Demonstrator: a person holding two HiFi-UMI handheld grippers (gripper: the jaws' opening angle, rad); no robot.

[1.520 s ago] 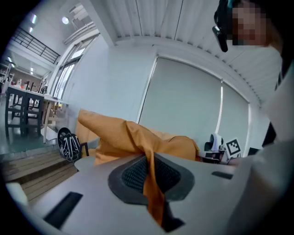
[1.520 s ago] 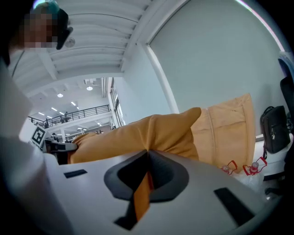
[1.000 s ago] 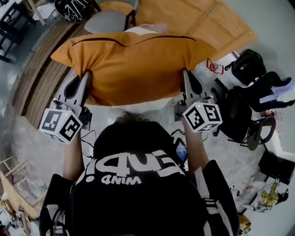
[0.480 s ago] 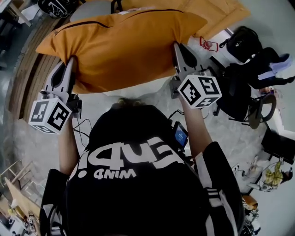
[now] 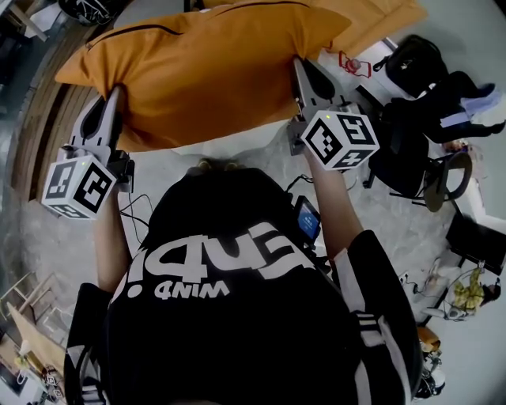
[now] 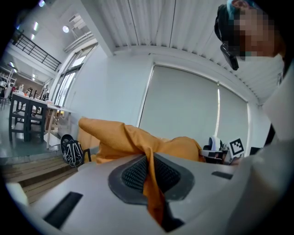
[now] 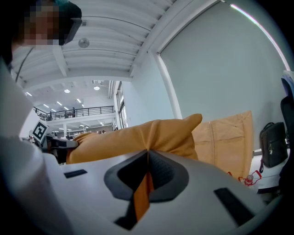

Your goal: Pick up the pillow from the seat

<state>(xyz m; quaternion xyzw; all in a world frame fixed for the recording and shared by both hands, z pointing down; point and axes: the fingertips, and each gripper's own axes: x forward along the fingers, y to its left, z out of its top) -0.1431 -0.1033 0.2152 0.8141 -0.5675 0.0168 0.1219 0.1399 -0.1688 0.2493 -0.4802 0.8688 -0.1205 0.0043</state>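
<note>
A big orange pillow (image 5: 205,71) with a dark zip along its far edge hangs in the air in front of the person, held by both ends. My left gripper (image 5: 115,91) is shut on the pillow's left edge; orange cloth (image 6: 154,193) is pinched between its dark pads. My right gripper (image 5: 299,65) is shut on the pillow's right edge, with a fold of fabric (image 7: 143,199) squeezed between its jaws. In the right gripper view the pillow (image 7: 138,137) stretches away to the left. The seat is mostly hidden behind the pillow.
A second orange cushion (image 5: 379,20) lies at the top right. Wooden steps (image 5: 39,119) run along the left. A black backpack (image 5: 415,55), dark clothing and a chair (image 5: 443,182) crowd the right side. A dark helmet-like object (image 6: 71,150) sits on the steps.
The pillow has risen and moved toward the top of the head view with both grippers. The grey seat seen above it earlier has slid out of sight.
</note>
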